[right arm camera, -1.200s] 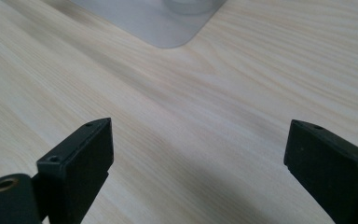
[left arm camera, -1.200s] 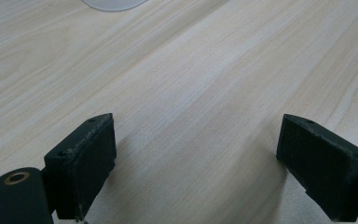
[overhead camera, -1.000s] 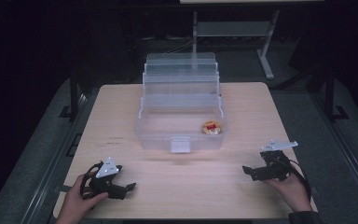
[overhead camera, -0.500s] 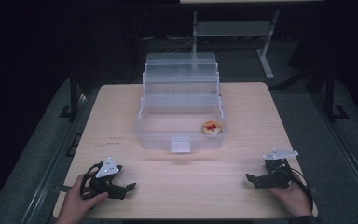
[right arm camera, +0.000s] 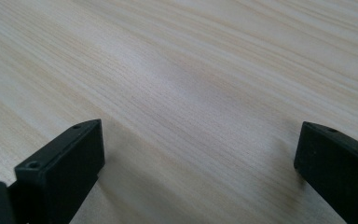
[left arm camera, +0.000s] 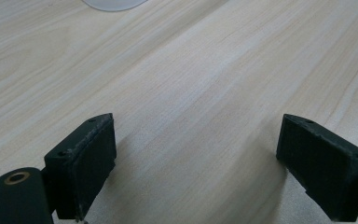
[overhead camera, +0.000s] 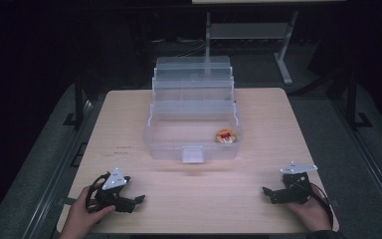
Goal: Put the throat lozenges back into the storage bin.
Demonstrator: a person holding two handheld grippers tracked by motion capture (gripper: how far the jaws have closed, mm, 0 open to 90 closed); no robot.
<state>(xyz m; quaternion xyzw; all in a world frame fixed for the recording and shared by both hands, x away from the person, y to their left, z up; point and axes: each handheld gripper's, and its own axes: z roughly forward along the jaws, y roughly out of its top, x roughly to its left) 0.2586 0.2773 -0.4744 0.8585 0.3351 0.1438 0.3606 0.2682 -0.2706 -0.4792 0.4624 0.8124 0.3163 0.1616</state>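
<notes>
Overlooking clear box (overhead camera: 194, 134); gripper views: bare table (right arm camera: 214, 70).

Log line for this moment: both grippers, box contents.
left gripper: open, empty, on table | right gripper: jaws just opening, empty | clear box: open, orange item inside

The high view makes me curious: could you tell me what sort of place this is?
Probably a lab or recording workspace, not a home: a bare wooden table in a dark room, a metal stand behind it, and a clear tiered plastic organiser box set in the middle.
</notes>
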